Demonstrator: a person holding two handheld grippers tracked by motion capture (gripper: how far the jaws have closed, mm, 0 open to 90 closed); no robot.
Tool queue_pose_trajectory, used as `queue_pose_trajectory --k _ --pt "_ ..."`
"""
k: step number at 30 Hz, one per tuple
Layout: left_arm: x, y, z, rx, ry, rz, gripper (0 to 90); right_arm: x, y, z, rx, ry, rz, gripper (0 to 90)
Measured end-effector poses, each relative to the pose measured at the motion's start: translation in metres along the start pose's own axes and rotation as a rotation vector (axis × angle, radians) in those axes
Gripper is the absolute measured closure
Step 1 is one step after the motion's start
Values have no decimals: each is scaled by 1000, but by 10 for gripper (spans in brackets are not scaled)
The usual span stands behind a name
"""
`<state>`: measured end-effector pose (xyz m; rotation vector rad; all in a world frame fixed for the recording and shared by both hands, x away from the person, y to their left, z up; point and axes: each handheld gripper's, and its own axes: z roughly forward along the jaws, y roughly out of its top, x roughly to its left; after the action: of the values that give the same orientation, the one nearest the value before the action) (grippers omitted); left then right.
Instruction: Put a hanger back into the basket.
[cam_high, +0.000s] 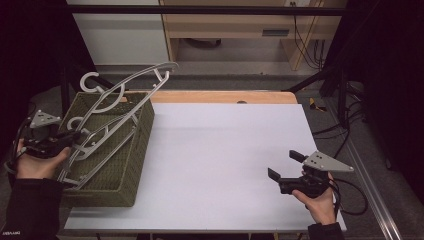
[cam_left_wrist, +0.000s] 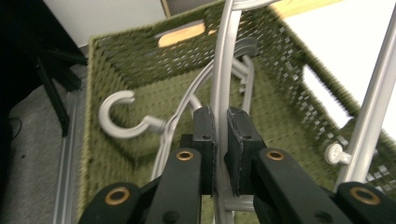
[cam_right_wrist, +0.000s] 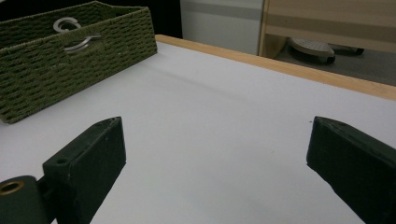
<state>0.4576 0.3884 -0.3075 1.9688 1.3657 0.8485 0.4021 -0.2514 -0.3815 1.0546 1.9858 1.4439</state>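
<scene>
My left fingers (cam_left_wrist: 221, 140) pinch a grey hanger (cam_left_wrist: 224, 60) by its thin, stiff, slippery bar above the basket (cam_left_wrist: 140, 60); my right fingers (cam_right_wrist: 215, 158) stand wide, empty.

Lab — black frame (cam_high: 200, 10), cables (cam_high: 315, 47)

no readable text, labels, brands, numbers or signs

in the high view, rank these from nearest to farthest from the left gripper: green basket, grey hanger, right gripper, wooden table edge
1. grey hanger, clamped in the left gripper.
2. green basket, directly under and beside it, at the table's left.
3. wooden table edge, along the far side.
4. right gripper, across the white top at the near right.
</scene>
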Motion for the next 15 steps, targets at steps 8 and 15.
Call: queue_pose_trajectory --k 8,15 --pt "15 -17 1 28 47 -12 829 0 0 1 4 -1 -2 49" --pt "25 -28 0 57 76 -8 828 0 -1 1 9 4 -10 49"
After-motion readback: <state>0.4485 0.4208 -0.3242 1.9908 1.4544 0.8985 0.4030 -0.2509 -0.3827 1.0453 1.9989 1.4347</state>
